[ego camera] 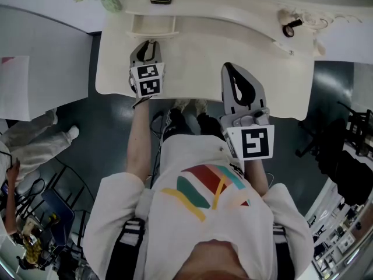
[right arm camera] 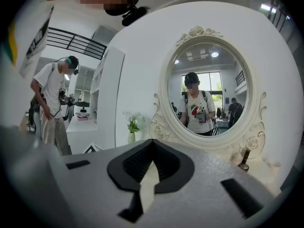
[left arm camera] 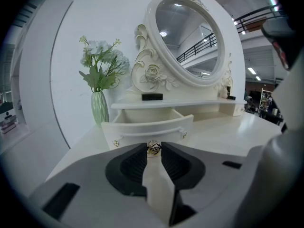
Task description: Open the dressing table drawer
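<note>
Left gripper view: vase (left arm camera: 99,108) at far left, then the drawer (left arm camera: 147,127), part out from under the shelf (left arm camera: 180,102). Left gripper (left arm camera: 153,150) is pinched on the drawer's gold knob (left arm camera: 153,147), jaws narrow. Reads as mid-pull, drawer looks largely open. Next: pull straight toward the body and keep the pinch square, since the small knob could slip. Right gripper (right arm camera: 153,142) has its jaws together on nothing, idle over the table (ego camera: 198,57) front edge, well apart from the drawer. Head view gives drawer travel and tool spacing but hides the knob. Right gripper view shows the mirror (right arm camera: 209,80), no drawer
</note>
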A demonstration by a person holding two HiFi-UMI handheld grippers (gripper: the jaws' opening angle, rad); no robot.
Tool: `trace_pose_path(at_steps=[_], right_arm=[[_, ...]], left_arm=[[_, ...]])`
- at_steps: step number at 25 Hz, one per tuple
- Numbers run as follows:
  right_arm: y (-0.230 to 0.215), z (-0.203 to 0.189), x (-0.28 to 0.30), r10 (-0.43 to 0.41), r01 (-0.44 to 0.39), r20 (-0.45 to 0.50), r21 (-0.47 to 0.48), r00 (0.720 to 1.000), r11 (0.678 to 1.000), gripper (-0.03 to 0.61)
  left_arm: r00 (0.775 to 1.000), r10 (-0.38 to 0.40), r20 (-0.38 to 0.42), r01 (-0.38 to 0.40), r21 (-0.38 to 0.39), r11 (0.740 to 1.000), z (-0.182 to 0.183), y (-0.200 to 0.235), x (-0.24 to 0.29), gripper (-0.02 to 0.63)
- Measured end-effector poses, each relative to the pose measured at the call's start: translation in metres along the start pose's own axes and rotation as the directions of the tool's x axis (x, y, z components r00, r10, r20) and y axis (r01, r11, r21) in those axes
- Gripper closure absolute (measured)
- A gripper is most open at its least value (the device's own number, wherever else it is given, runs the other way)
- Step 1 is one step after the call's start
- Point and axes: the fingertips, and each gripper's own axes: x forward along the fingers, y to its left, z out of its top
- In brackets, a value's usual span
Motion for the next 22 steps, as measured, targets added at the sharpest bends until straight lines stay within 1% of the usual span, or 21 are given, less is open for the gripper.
trace_pose_path(at_steps=[12,17,22], right_arm=[[0.0006,0.0005,0.0028,0.008,-0.008,-0.004,-0.004,1.000,1.000,0.578],[0.0002,0.0017,0.0042,0.012,-0.012,-0.003,-0.012,1.000,1.000,0.578],[0.0042,0.0022,0.0062,0.022,-0.022,0.002,-0.001,1.000,1.000,0.578]], left_arm=[[1.000,-0.009,-0.011,0.009,0.004,1.000,-0.0027,-0.0009,-0.0035,0.525],[1.000,-0.013,-0.001,0.013,0.012,1.000,-0.0005,-0.0004,-0.0068,0.525],[1.000,-0.018,-0.003,0.018,0.008,1.000,-0.0007,-0.0005,-0.0068,0.525]])
